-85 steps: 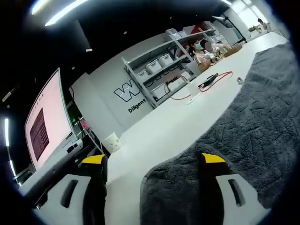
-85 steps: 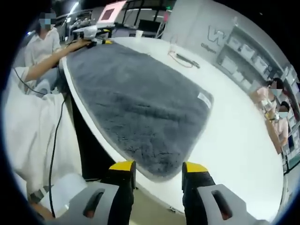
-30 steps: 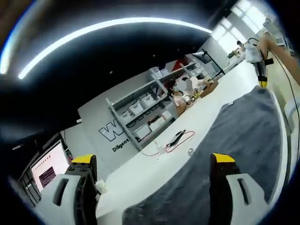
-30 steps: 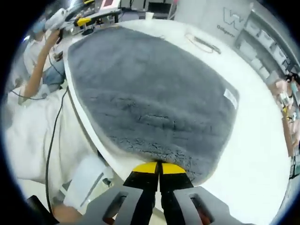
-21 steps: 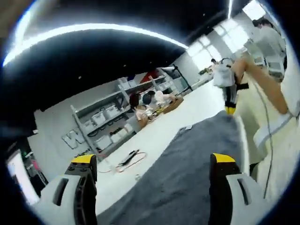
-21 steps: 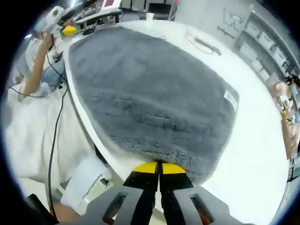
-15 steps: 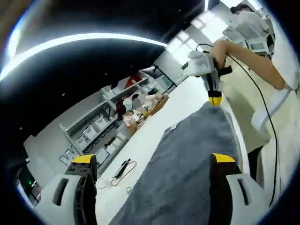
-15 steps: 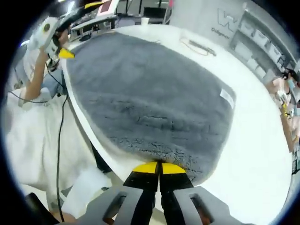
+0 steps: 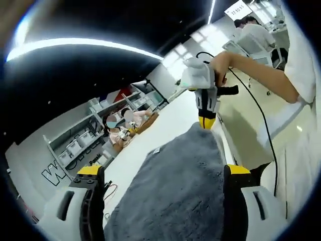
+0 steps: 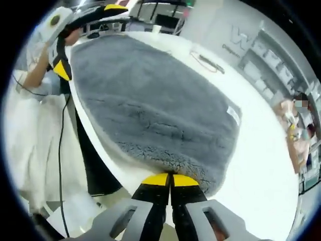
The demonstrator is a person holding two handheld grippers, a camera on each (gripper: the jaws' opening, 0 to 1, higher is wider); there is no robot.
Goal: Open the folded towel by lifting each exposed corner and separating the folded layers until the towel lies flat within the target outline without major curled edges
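Right gripper (image 10: 170,176) pinches the towel (image 10: 150,105) corner ahead to flatten it; left gripper (image 9: 160,170) hovers wide open

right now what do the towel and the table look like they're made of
The towel looks like thick plush fabric, probably microfibre or fleece: grey, matte, with a clumped fuzzy pile and a small sewn label at one edge. The table looks like a smooth white laminate or painted board with a slight sheen; the exact material is unclear.
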